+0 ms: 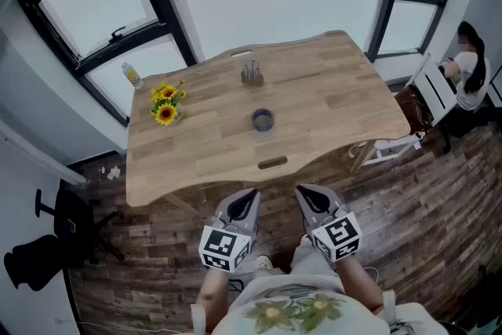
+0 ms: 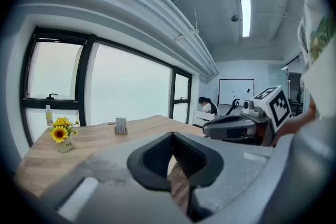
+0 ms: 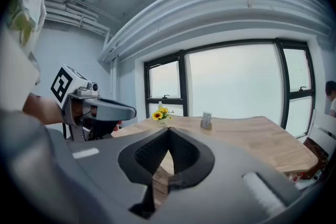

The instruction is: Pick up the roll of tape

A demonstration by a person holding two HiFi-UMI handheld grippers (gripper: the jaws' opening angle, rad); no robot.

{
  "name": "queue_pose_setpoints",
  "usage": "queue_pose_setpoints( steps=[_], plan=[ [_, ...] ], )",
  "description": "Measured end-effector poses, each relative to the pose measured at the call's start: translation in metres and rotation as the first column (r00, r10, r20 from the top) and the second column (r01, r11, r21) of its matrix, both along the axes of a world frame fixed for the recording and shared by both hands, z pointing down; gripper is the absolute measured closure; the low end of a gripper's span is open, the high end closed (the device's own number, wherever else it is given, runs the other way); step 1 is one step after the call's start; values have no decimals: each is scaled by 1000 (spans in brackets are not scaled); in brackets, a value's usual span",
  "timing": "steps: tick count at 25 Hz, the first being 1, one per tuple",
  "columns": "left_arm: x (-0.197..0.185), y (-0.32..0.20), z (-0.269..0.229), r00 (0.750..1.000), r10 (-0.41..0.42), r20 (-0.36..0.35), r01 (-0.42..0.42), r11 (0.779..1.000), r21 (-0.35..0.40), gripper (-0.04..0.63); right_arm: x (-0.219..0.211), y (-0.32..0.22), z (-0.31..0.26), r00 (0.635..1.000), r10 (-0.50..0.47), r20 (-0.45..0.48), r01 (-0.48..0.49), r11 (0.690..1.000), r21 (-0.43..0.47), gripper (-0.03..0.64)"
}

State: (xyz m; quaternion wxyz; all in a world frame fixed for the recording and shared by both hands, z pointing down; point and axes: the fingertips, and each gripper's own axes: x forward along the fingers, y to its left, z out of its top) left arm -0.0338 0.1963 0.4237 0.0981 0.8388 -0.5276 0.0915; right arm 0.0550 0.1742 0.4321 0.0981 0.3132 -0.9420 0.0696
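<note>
Left gripper [image 1: 249, 196] and right gripper [image 1: 304, 192] hung empty, jaws pressed together; the roll of tape [image 1: 262, 119] lay well ahead on the table [image 1: 329, 90].

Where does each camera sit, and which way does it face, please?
Head view: on the person's head, looking steeply down at the table and roll of tape; left gripper, right gripper and shirt show below.
Left gripper view: on the left gripper, facing along its shut jaws across the table towards the windows; right gripper shows at right.
Right gripper view: on the right gripper, same direction, jaws shut; left gripper shows at left.
Both gripper views share the sunflowers.
</note>
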Motion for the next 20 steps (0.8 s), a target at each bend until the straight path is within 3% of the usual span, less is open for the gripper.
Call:
queue_pose_setpoints(
  steps=[8,15,20],
  plan=[
    [19,-17,1,1000,1,15,-1,1000,8,592,11,-17,5,999,-6,-46,7,999,41,617],
    [30,-60,-5,997,-36,73,34,999,25,592,30,-41,7,996,-76,-45,78,996,48,617],
    [45,-80,-8,993,-93,73,89,995,51,592,55,-58,8,991,-118,-60,122,991,61,617]
  ],
)
